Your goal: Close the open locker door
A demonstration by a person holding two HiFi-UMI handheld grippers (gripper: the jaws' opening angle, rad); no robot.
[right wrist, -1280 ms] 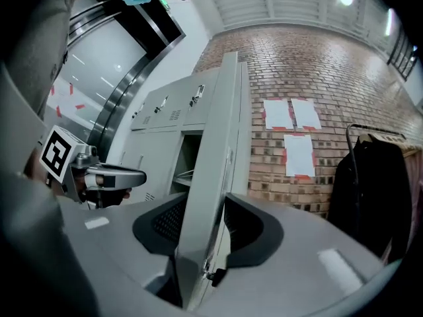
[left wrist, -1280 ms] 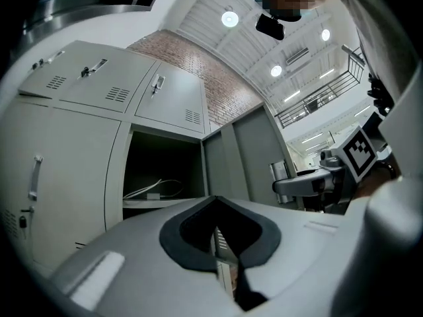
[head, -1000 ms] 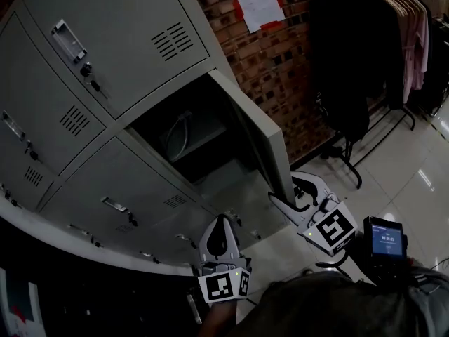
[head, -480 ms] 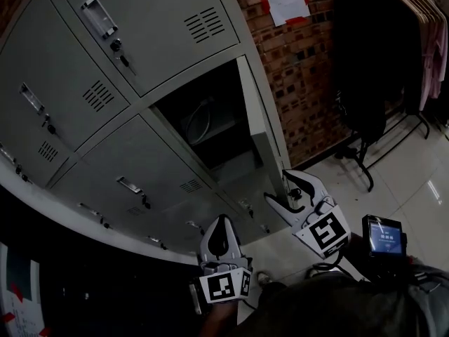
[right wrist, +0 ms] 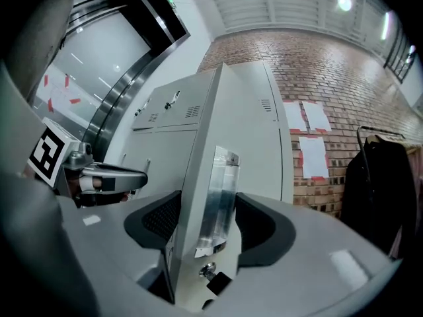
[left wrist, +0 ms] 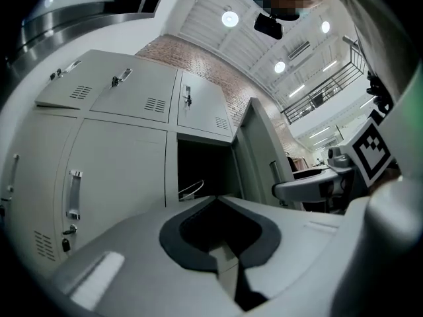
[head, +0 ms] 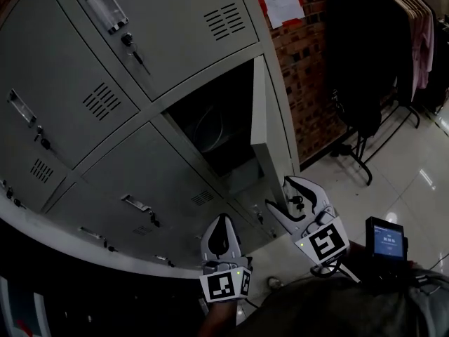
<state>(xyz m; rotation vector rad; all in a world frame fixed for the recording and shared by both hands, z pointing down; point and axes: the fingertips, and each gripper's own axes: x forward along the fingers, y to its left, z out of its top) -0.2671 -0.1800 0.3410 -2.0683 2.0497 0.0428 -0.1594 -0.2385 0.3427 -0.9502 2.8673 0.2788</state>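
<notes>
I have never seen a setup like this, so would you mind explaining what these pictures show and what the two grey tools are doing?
There is no robot here: a person holds a hand-held gripper in each hand. The head view comes from a camera on the person's head, looking down at a bank of grey lockers. The two gripper views come from cameras riding on each tool, looking along its jaws.

One locker door stands open. The right hand-held gripper straddles that door's free edge, by the metal handle plate. Its jaws have just been opening and stand wide, apparently not squeezing the door. The left hand-held gripper is shut and empty, beside it. The marked cubes belong to the tools.
</notes>
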